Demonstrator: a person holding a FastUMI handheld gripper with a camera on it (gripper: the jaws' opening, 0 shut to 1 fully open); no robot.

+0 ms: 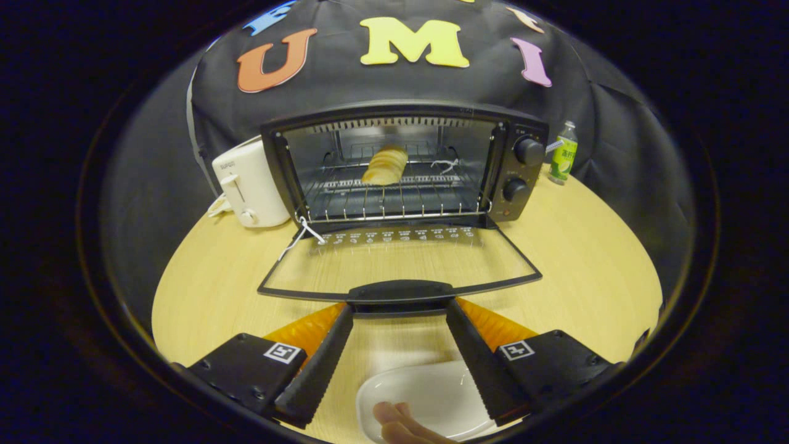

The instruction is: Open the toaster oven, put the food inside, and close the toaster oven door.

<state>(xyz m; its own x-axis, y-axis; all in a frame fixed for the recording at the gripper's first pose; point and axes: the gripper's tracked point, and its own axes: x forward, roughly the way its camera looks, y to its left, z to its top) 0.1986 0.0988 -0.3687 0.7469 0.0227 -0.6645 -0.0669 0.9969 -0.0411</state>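
Observation:
A black toaster oven (521, 179) stands at the back of the round wooden table (592, 259). Its glass door (400, 262) lies folded down flat toward me. A pale bread roll (385, 165) rests on the wire rack (394, 200) inside. My gripper (399, 308) is open, its fingertips just under the door's black handle (400, 291), one at each end. Nothing is held between the fingers.
A white pop-up toaster (249, 185) sits left of the oven and a small green bottle (563, 153) to its right. A white plate (425, 398) lies on the table below the fingers, with a person's fingers (400, 422) at its near rim.

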